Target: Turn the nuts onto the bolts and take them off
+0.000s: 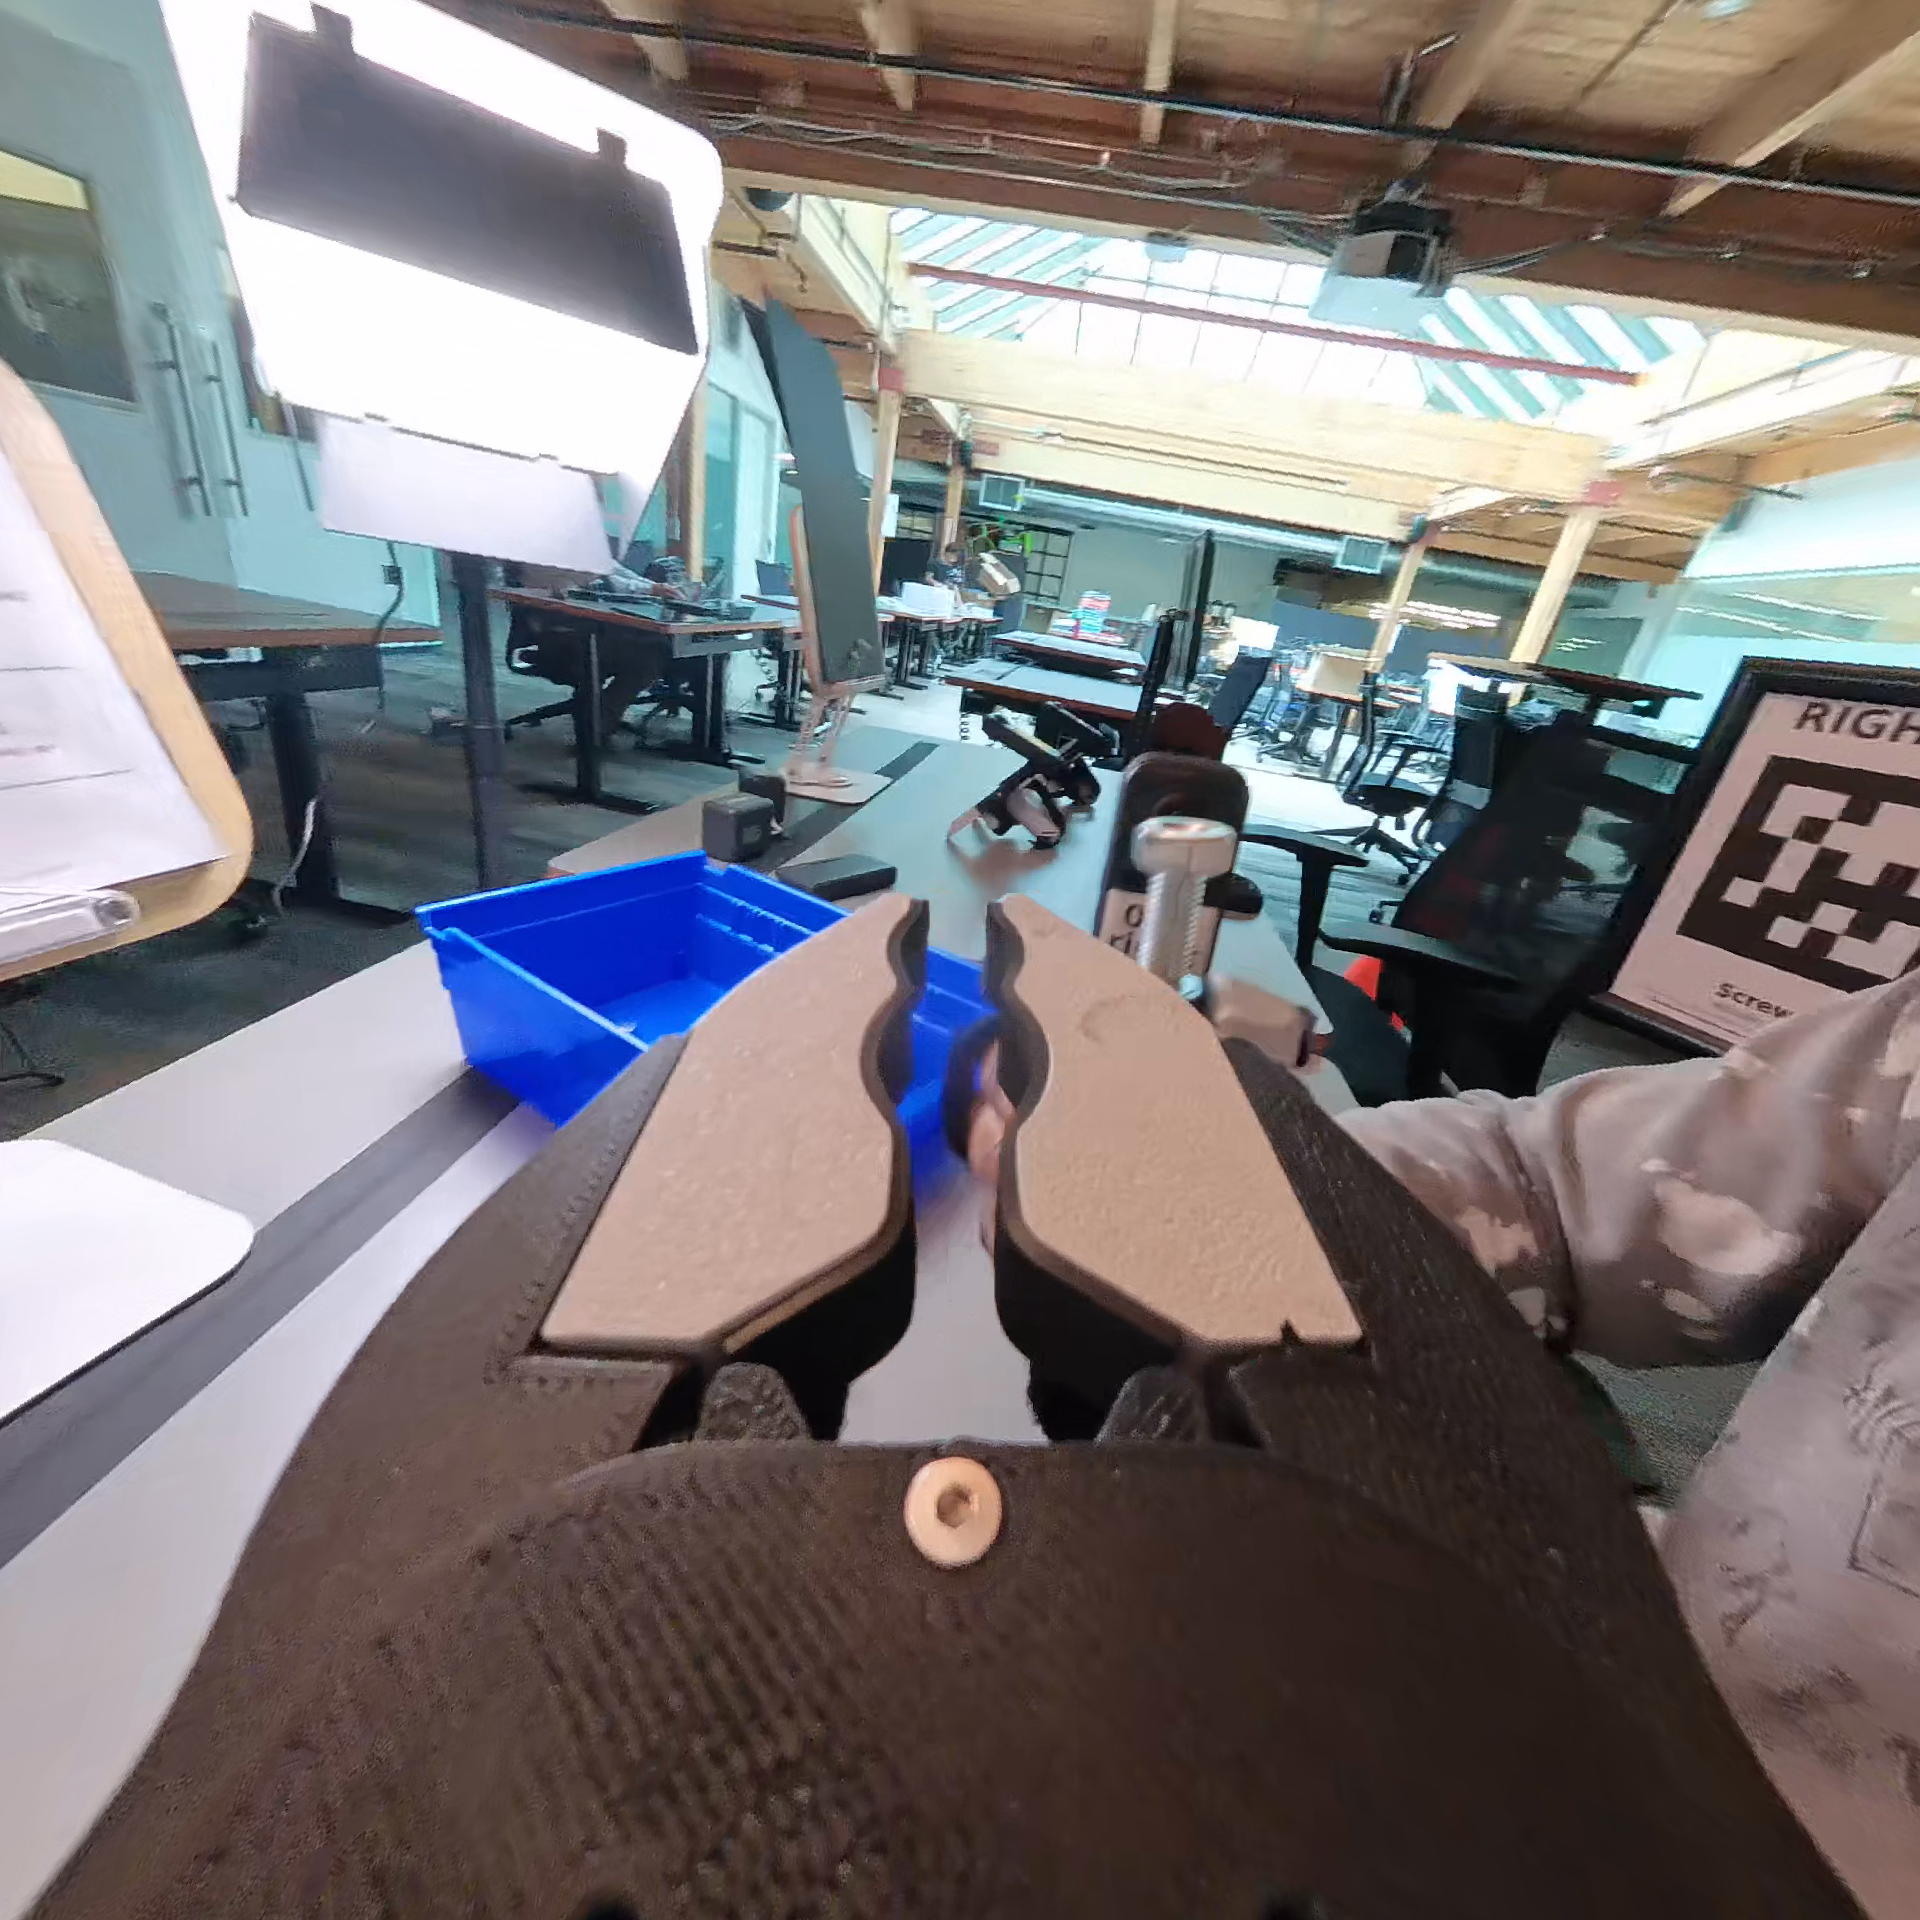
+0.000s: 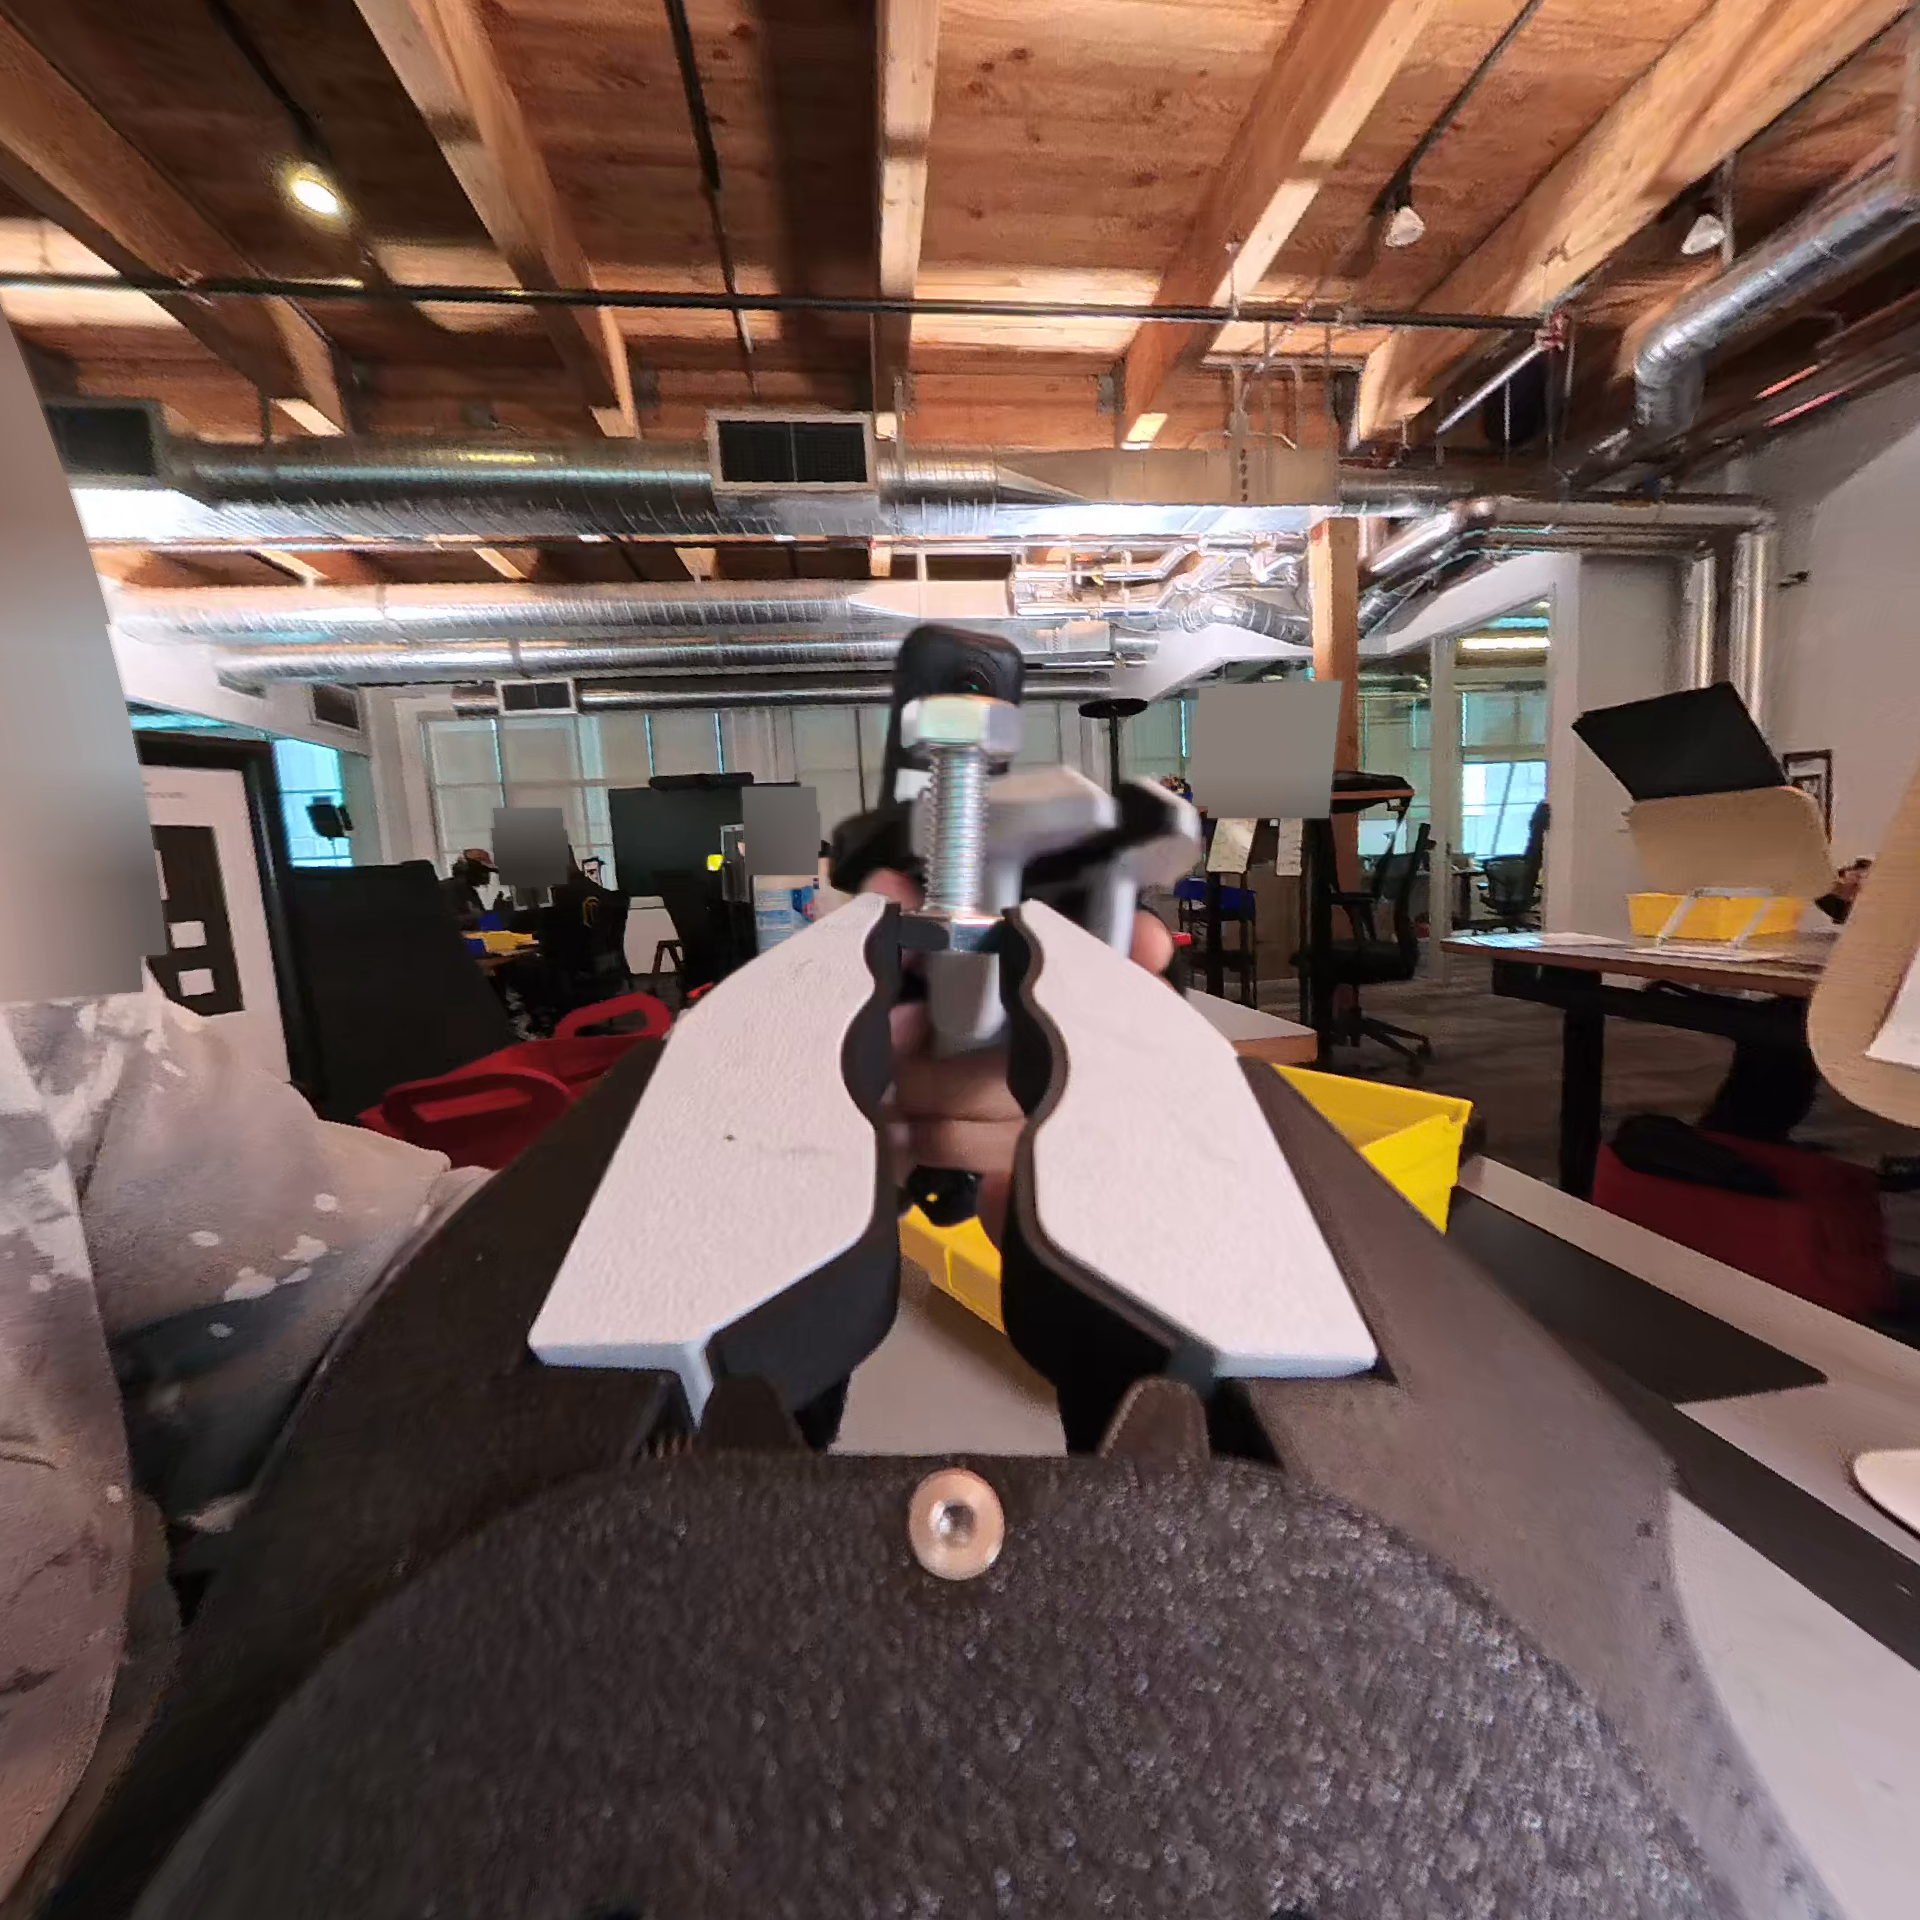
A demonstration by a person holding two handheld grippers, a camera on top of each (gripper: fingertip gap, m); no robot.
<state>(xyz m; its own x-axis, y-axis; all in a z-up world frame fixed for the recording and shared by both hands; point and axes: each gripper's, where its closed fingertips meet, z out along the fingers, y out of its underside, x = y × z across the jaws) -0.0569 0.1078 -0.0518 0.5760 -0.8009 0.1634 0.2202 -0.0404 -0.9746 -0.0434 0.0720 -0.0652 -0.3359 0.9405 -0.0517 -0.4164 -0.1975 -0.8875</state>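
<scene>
Silver and threaded, the bolt (image 2: 954, 831) stands upright at the tips of our right gripper (image 2: 954, 928), its hexagonal head on top and its lower end caught between the two pale fingers (image 2: 774, 1101). At the pinch point we see a thin flat metal piece on the thread, probably the nut (image 2: 961, 936), though it is too small to make out clearly, so we read the right gripper as clamped on the bolt's lower end. Just behind the bolt in the right wrist view, blurred, is our left gripper (image 2: 1091, 821), with fingers of a hand showing below it. Behind and below sits a yellow bin (image 2: 1382, 1138) on the grey table (image 2: 1766, 1704). In the left wrist view the same bolt (image 1: 1174, 899) rises to the right of our left gripper (image 1: 956, 920), apart from its tips, and the end of the right gripper (image 1: 1252, 1013) holds it from below. The left gripper's fingers (image 1: 764, 1153) stand with a narrow gap between them and nothing in it, so we call it slightly parted and empty. Beyond its tips lies a blue bin (image 1: 582, 961) on the table (image 1: 270, 1091), with a dark strip running across the surface. A mottled grey sleeve (image 1: 1621, 1195) comes in from the right, and a framed black-and-white marker board (image 1: 1797, 862) stands behind it.
</scene>
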